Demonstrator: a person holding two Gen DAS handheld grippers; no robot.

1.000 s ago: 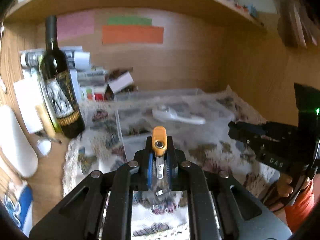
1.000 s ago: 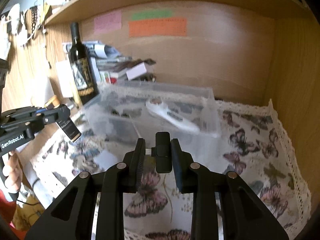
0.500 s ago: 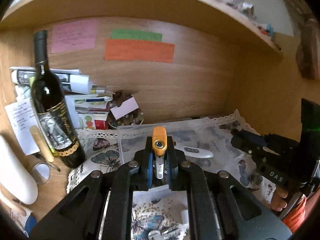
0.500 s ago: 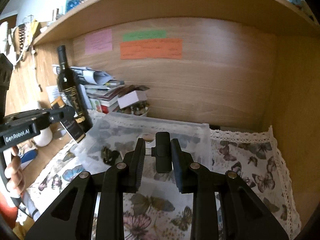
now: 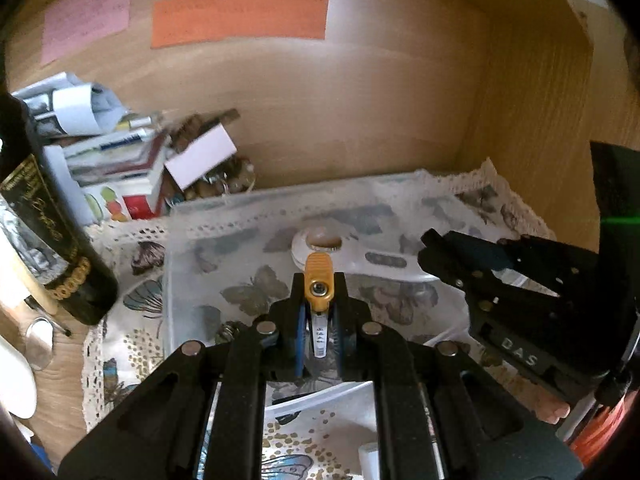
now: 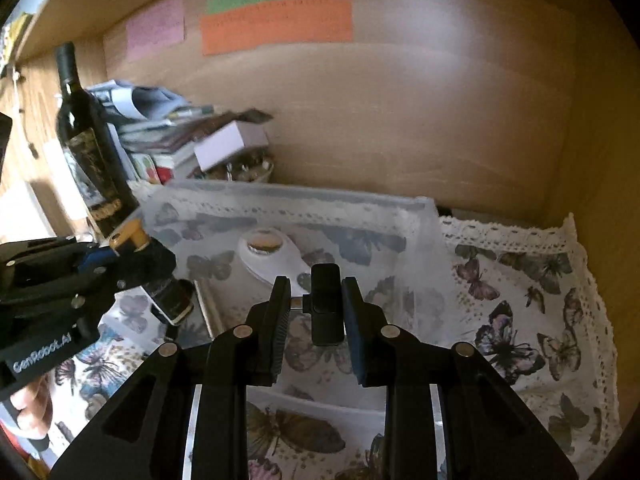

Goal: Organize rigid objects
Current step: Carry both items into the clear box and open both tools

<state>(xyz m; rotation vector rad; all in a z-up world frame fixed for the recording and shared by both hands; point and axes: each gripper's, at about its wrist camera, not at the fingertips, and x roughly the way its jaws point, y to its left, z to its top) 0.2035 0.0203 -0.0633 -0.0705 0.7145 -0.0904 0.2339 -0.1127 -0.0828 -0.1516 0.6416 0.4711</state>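
Note:
My left gripper is shut on an orange-capped tool with a black body, also seen in the right wrist view. It hovers over the near left side of a clear plastic bin. My right gripper is shut on a small black device and holds it above the bin's middle. A white handheld gadget with a round brown button lies inside the bin; it also shows in the left wrist view.
A dark wine bottle stands left of the bin, also in the left wrist view. Stacked books and papers and a white box sit behind. A butterfly tablecloth covers the desk under a wooden shelf.
Both grippers have moved forward and down toward the bin, still holding their objects. The bin and white gadget now appear closer.

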